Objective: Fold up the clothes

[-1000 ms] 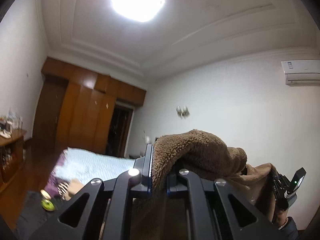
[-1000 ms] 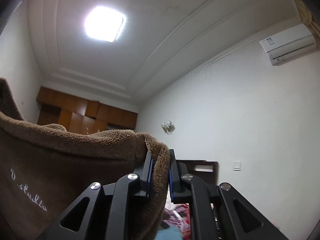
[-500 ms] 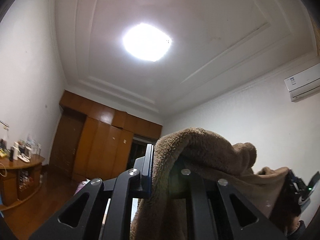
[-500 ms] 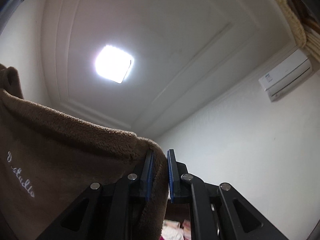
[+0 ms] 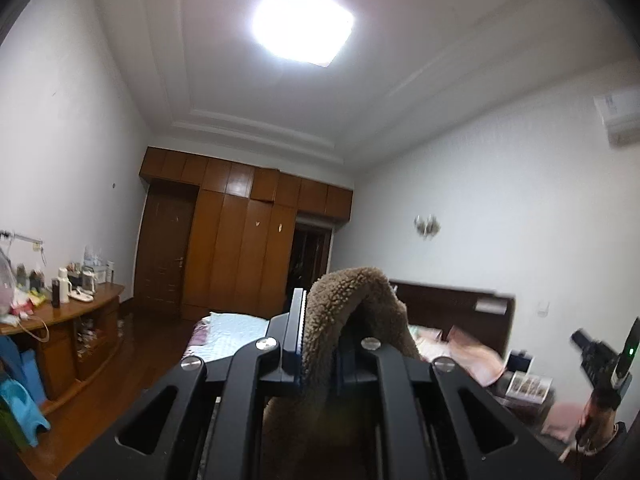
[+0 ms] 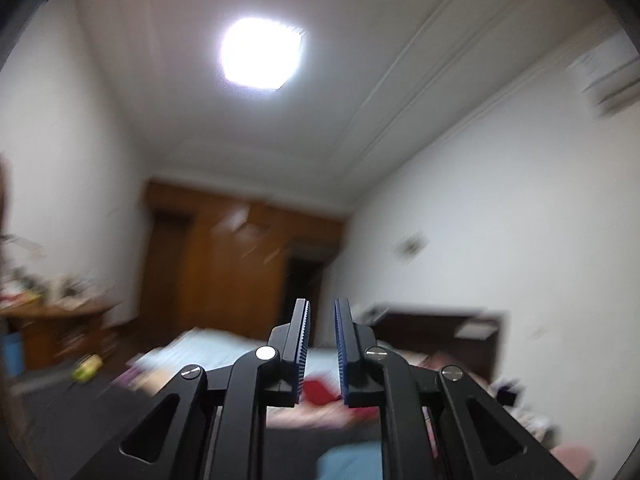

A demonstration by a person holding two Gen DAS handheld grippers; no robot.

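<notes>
1. My left claw [image 5: 318, 320] is clamped on the brown fleece garment [image 5: 352, 296]; the fabric is pinched between the two blue pads.
2. The garment arches up out of the claw in a hump, its crest just above the fingertips, then falls over the right finger and down behind the black arms of the claw toward me.
3. The near end of the fleece hangs below the pads, between the two black linkages, where it turns dark and I cannot tell how far it goes.
4. My right claw [image 6: 321, 344] stands narrowly apart, and its jaws have just been opening. Nothing is between its ribbed blue pads; the fleece that was pinched there a moment ago is gone from it.
5. In the left wrist view my right claw shows at the far right edge, well apart from the garment, black with a small green light, with part of my hand [image 5: 600, 412] beneath it.
6. Beyond the garment lies the bed [image 5: 236, 332], its pale quilt to the left of the fleece hump and its dark headboard [image 5: 452, 308] to the right.
7. The wooden wardrobe [image 5: 240, 240] rises behind the bed, above and left of the garment.
8. The right wrist view is blurred; the bed under the right claw shows only red and pale patches that I cannot make out.
</notes>
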